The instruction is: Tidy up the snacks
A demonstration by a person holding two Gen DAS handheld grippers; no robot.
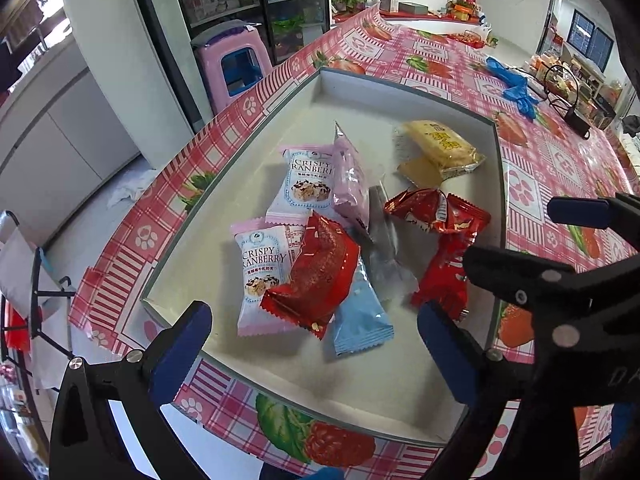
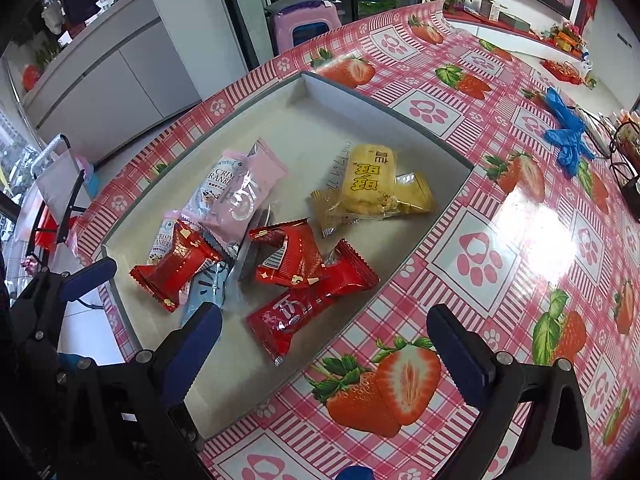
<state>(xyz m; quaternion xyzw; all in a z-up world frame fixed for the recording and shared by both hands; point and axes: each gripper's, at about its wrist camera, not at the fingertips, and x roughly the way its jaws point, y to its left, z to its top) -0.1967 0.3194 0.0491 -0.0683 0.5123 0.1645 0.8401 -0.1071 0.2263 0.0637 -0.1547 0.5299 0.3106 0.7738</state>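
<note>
Left gripper (image 1: 314,350) jaws wide, empty, over near tray (image 1: 400,380) edge; right gripper (image 2: 324,344) same. Snack packets (image 1: 320,240) heaped mid-tray, likely dumped for sorting.

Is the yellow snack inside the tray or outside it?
Inside. The yellow snack lies on the tray floor, within its raised rim.
</note>
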